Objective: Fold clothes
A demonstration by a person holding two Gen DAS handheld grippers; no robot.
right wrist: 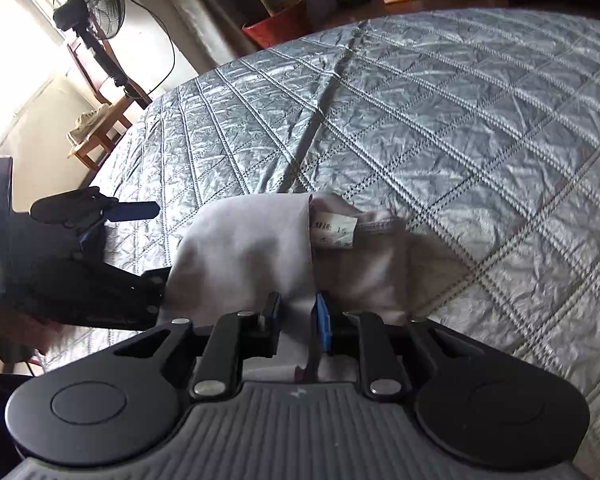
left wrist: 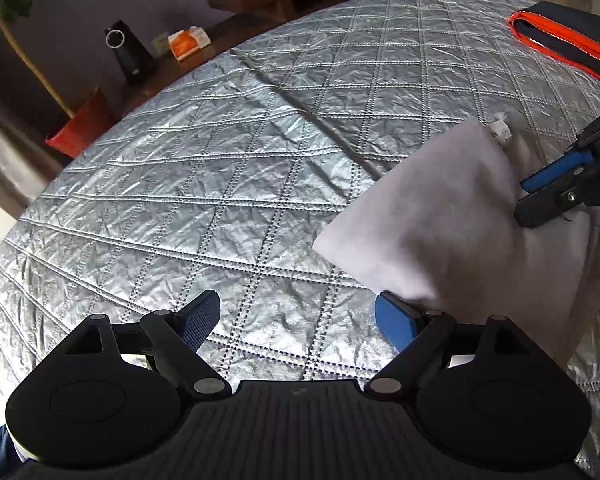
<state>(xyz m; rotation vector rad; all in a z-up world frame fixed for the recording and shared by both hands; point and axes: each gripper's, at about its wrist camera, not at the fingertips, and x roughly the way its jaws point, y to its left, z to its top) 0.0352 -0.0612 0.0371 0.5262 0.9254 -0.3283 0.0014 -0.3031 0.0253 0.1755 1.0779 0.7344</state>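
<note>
Right now your right gripper [right wrist: 296, 320] has its fingers clamped on a fold of the pale grey garment [right wrist: 260, 248], which hangs bunched in front of it with a white care label [right wrist: 334, 230] at about 1 o'clock from the fingers. Your left gripper [left wrist: 296, 320] has its fingers wide apart over the quilted silver bedspread [left wrist: 220, 160], nothing between them; the garment's lower corner drapes just over the finger at 3 o'clock without being gripped.

The risk, as I judge it: you hold the cloth at one bunched point only, so it can twist or slip as you carry it, and the fold will come out crooked. If you close the left fingers where they are, you may catch only a loose corner, or the bedspread itself. The two grippers sit near each other, so they could knock together.

You cannot see how many layers the right fingers pinch, since the cloth hides the contact. The garment's type and full shape are unclear. A dark item with orange trim [left wrist: 568, 48] at 1 o'clock in the left view is cut off by the edge.
</note>
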